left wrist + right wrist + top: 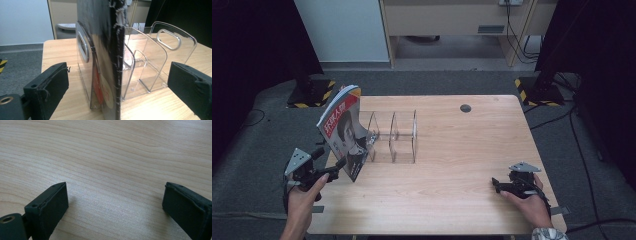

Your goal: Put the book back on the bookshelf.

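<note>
From the high view, a glossy magazine with a portrait cover and red title strip (343, 131) stands tilted at the nine o'clock end of a clear acrylic rack with upright dividers (394, 136), on the pale wooden desk (452, 165). The left tool (343, 161), black with a grey plate on top, sits at about eight o'clock on the desk, its tips at the magazine's lower corner. The right tool (495, 183) rests low at four o'clock, well apart from the rack.

In the left gripper view, the magazine's worn dark spine (117, 72) rises at twelve o'clock between the two wide-spread jaws; neither pad presses on it. The magazine's foot stands in the rack's first slot, with the clear dividers (150, 62) spreading toward two o'clock.

In the right gripper view, the right tool's jaws stand wide apart over bare desk wood (112, 165), holding nothing.
</note>
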A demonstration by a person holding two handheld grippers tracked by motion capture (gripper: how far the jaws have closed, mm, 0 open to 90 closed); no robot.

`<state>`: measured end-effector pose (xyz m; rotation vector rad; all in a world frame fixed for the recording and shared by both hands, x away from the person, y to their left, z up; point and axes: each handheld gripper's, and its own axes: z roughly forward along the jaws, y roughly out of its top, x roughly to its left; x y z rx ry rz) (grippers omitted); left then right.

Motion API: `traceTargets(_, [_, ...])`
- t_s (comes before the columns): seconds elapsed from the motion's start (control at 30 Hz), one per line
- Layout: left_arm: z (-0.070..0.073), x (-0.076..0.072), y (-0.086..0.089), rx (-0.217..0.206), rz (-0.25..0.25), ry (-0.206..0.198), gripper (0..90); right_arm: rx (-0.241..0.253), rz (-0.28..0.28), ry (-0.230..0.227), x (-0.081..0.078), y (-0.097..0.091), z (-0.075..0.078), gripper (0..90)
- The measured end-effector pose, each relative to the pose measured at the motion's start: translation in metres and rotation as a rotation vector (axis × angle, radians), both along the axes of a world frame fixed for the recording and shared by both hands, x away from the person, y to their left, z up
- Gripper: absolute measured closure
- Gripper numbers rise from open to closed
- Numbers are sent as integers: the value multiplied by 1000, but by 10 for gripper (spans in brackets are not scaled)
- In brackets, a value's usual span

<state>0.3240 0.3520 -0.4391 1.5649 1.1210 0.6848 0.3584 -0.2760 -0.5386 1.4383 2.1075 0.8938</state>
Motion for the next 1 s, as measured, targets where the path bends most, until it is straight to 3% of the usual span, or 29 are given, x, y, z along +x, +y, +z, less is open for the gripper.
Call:
traceTargets(0.67, [-10,-14,-8,3,-34,33,37,1,-1,2,0,0,0,64])
traceTargets(1.0, [-9,-22,-9,-2,-34,26,49,0,1,2,0,0,0,64])
